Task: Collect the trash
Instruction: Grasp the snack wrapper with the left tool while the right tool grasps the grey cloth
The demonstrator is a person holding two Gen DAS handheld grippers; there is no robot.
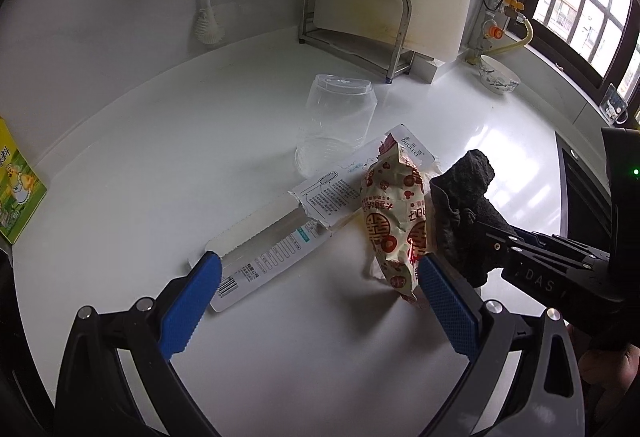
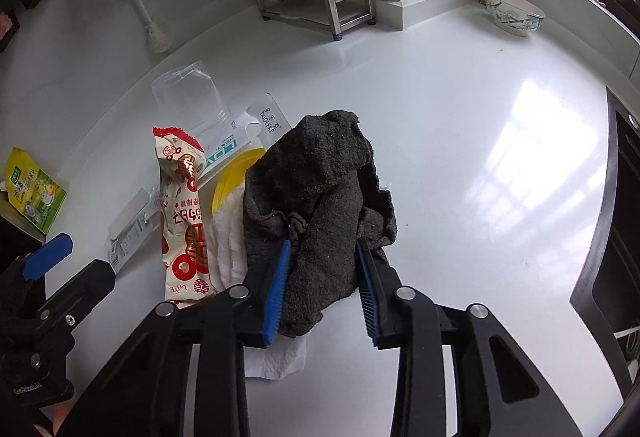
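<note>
Trash lies clustered on the white counter (image 2: 460, 141) — a red-and-cream snack wrapper (image 2: 182, 205), a torn toothbrush package (image 1: 276, 237), a clear plastic cup (image 1: 336, 125) on its side, a yellow lid (image 2: 230, 177) and a crumpled white tissue (image 2: 230, 249). Over the tissue sits a dark grey cloth (image 2: 320, 197), and the right gripper (image 2: 324, 277) has its blue pads pressed into that cloth from both sides. The left gripper (image 1: 320, 293) hangs above the wrapper and package with its jaws spread wide, nothing between them. A green-and-yellow drink pouch (image 2: 34, 189) lies well apart at the left edge — a patterned bowl (image 2: 514, 11) stands near the window
</note>
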